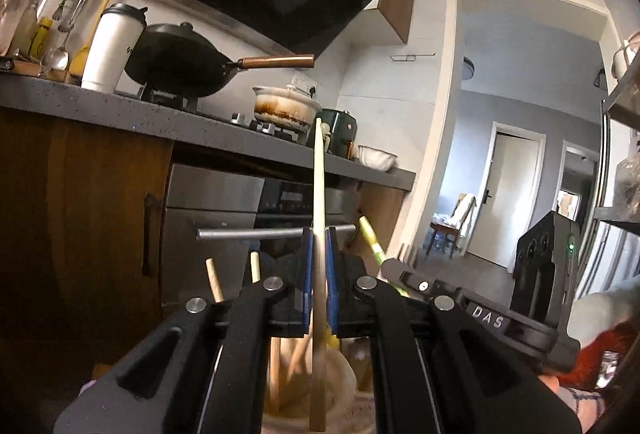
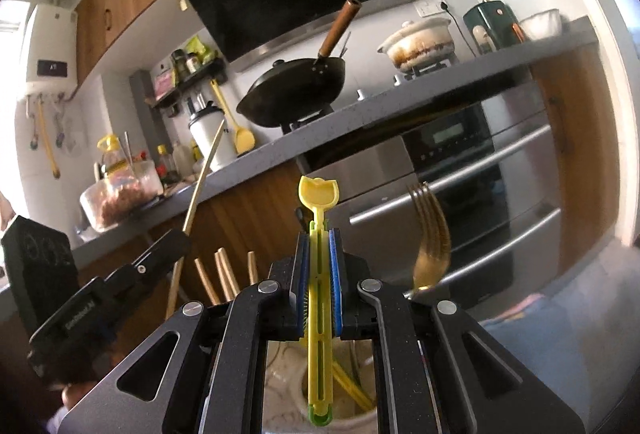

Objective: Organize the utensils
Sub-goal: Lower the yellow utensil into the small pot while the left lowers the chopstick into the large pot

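Utensils up out of the cream holder (image 2: pixel 280 378) below, one per gripper: sorting step, mid-carry. Left gripper (image 1: pixel 319 274) clamped tight on a pale flat stick (image 1: pixel 319 194), upright between the blue pads. Right gripper (image 2: pixel 319 282) nearly closed on yellow plastic tongs (image 2: pixel 319 218), arms apparently pressed together, gripping nothing. Gold fork (image 2: pixel 432 234) just right. Next, probably: separate places for each, clear of the remaining wooden handles (image 2: pixel 224 274).
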{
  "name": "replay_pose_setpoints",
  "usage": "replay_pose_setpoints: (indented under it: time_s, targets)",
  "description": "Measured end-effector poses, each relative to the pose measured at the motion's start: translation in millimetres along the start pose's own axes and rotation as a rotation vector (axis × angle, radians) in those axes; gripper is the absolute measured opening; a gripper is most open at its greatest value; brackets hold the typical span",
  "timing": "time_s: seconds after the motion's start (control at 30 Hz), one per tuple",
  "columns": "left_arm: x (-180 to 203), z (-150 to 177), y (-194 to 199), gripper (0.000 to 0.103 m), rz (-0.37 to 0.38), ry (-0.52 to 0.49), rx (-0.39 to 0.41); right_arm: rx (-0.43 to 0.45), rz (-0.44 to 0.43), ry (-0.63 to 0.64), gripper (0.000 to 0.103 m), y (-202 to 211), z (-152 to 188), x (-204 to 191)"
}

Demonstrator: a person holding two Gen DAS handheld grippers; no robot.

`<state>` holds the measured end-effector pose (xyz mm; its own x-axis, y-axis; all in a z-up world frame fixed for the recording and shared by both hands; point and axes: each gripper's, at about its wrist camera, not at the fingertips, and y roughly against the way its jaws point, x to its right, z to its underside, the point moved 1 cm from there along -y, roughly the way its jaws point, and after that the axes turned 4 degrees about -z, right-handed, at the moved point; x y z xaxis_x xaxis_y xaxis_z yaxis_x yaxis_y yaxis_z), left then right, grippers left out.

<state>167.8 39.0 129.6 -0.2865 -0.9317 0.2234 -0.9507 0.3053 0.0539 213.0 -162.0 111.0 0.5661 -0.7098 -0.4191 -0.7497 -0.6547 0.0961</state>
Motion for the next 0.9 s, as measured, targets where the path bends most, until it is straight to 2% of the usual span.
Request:
replay_pose_setpoints:
  time_s: [0.13,0.27,0.63,0.9]
  targets:
    - [2.3,10.0,-8.7,0.006,-0.042,-0.047,0.055,0.021,0.005,0.031,0.011,-8.9,8.1,-3.2]
    - [2.4,18.9,-10.1,0.006,-0.057,-0.077,0.062,0.041,0.025,0.062,0.011,-11.9,17.6,-5.1]
    - [-11.8,33.0,12.9,0.006,-0.048,-0.065,0.004,0.065,0.074,0.142,0.011,-11.1,29.7,-8.5]
    - [-12.1,35.5,8.2,0.006,-0.046,-0.056,-0.012,0.092,0.104,0.209,0.01,-10.0,31.9,-18.5]
